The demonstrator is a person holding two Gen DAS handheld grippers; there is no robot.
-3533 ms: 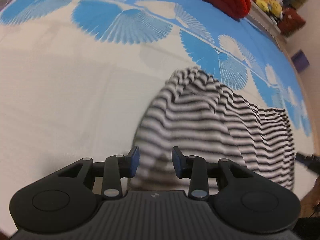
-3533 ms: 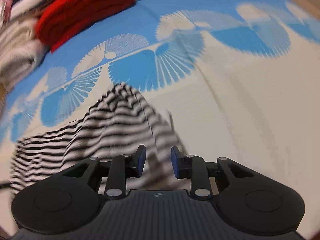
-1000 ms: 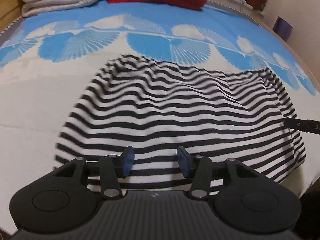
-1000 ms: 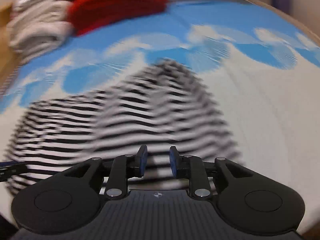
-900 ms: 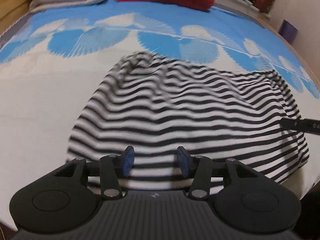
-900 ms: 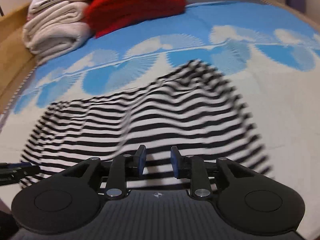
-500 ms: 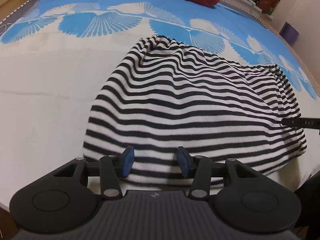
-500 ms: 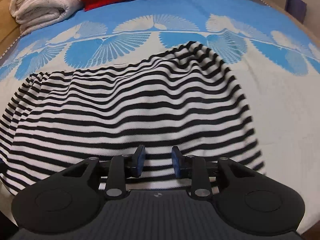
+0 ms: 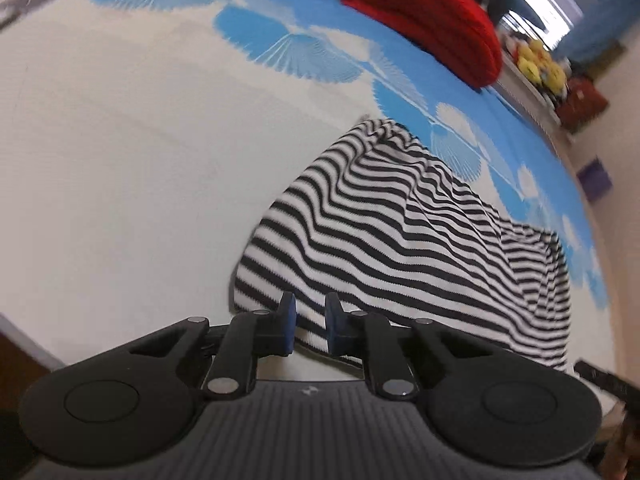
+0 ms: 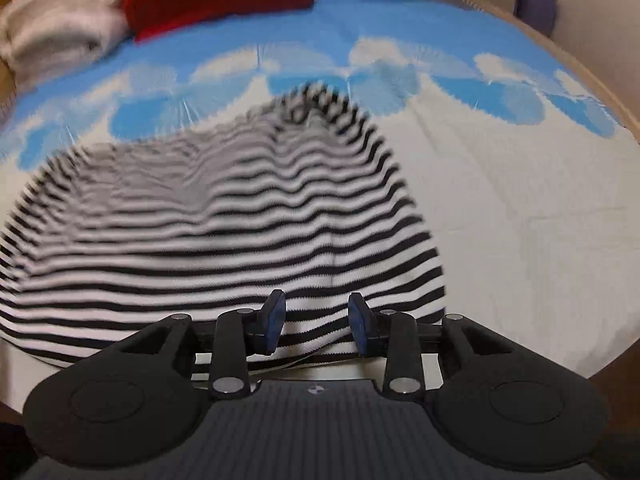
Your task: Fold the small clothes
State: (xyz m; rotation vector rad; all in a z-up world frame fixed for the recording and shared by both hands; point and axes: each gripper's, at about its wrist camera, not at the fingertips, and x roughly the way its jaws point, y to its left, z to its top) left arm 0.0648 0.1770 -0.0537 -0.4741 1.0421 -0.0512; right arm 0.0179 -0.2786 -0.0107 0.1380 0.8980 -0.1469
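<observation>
A black-and-white striped garment (image 9: 400, 232) lies rumpled on the bed, peaked at its far end. My left gripper (image 9: 311, 322) is at its near left corner. Its jaws are closing, with the hem lying between the blue pads (image 9: 289, 320) and a narrow gap still showing. In the right wrist view the same garment (image 10: 240, 220) is blurred. My right gripper (image 10: 317, 320) sits over the near hem toward the right side. Its jaws are opening, and the cloth lies flat under and between the pads (image 10: 275, 320) without being pinched.
The bedspread (image 9: 120, 140) is white with blue fan shapes. A folded red knit (image 9: 424, 12) lies at the far end, with beige folded blankets (image 10: 56, 28) beside it. Plush toys (image 9: 540, 64) sit on a ledge beyond. The bed's edge (image 9: 16, 344) is near at the lower left.
The left gripper has slid left to the garment's near left corner, rolled, and narrowed its jaws around the hem. The right gripper's jaws have widened and its view has gone blurry.
</observation>
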